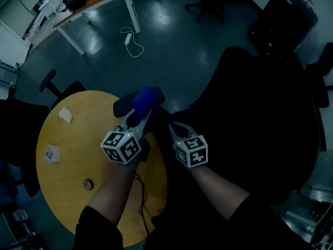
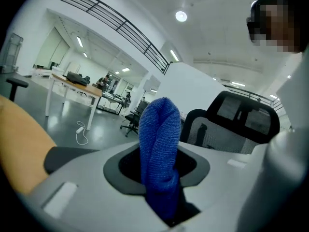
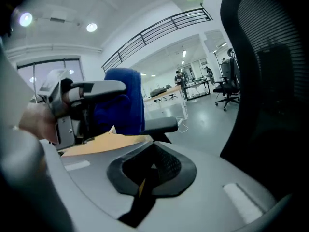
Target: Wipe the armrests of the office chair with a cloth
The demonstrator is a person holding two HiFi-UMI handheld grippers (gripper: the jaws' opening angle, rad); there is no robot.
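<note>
Dim office: round wooden table (image 1: 67,155) beside black office chair (image 1: 260,113). Left gripper (image 1: 141,117) clamped on blue cloth (image 1: 145,99) at armrest (image 1: 122,106). Right gripper (image 1: 170,126) jaws together, empty, just beside.

Your head view is looking steeply down; both gripper views are facing forward, close in, sharing the cloth (image 2: 159,149).

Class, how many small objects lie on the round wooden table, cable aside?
3: white scrap far left, round white item mid-left, dark ring nearest; arms may hide more.
</note>
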